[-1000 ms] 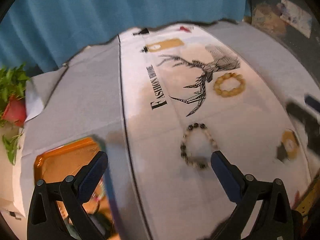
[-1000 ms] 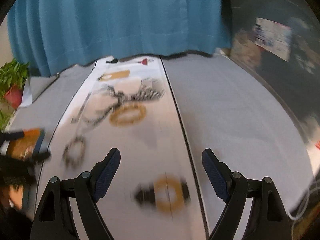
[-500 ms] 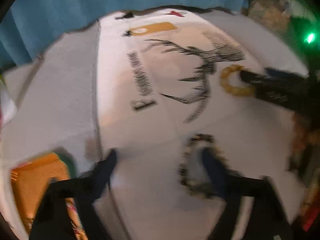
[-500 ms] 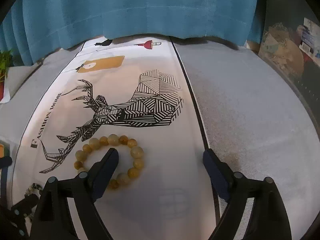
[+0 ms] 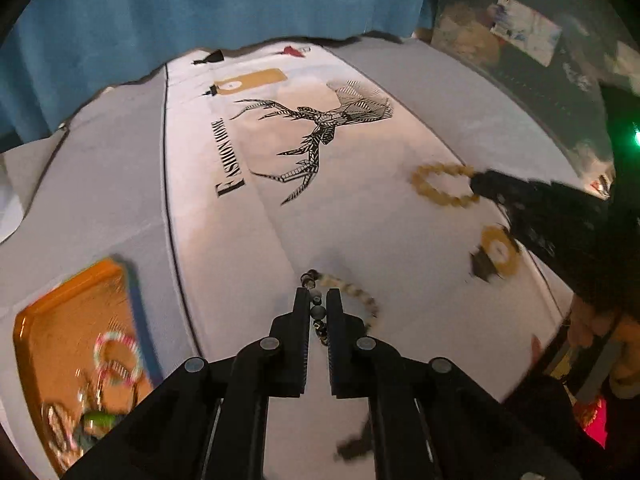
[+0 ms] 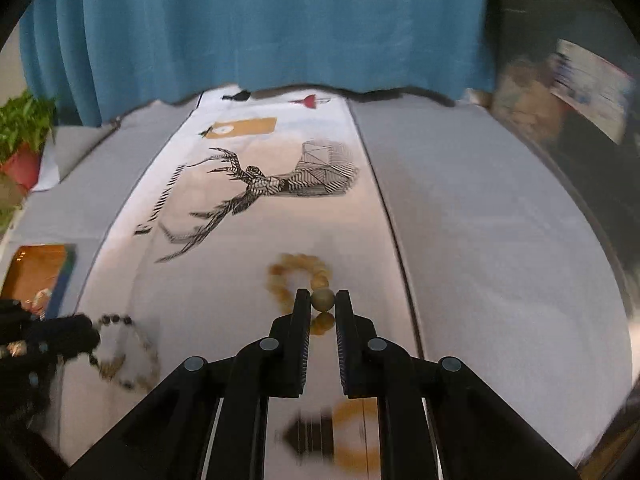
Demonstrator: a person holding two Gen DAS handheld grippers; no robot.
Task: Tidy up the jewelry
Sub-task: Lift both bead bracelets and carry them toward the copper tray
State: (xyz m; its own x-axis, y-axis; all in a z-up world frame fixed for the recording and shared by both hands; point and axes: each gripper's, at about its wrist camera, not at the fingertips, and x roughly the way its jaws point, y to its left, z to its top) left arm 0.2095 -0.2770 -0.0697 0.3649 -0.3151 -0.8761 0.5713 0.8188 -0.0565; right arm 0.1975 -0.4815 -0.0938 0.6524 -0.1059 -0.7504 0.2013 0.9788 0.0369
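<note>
both grippers clamped on bracelets

the left gripper (image 5: 318, 300) is closed on the dark bracelet (image 5: 348, 292), whose dark beads are pinched between the fingers while the paler beads trail to the right on the cloth (image 5: 360, 220); the right gripper (image 6: 323, 301) is closed on the amber bracelet (image 6: 298, 276), one round bead being gripped between the fingers and the rest of the loop lying just ahead on the cloth; both bracelets are seen on the white middle strip, below the printed deer (image 6: 256, 188); an orange tray (image 5: 48, 320) is set at the left on the grey part of the cloth, well apart from both bracelets; a striped ring (image 5: 118, 354) and other small pieces, blurred and perhaps more jewelry, are held in it; a printed gold disc (image 5: 498, 250) is seen near the right gripper.
</note>
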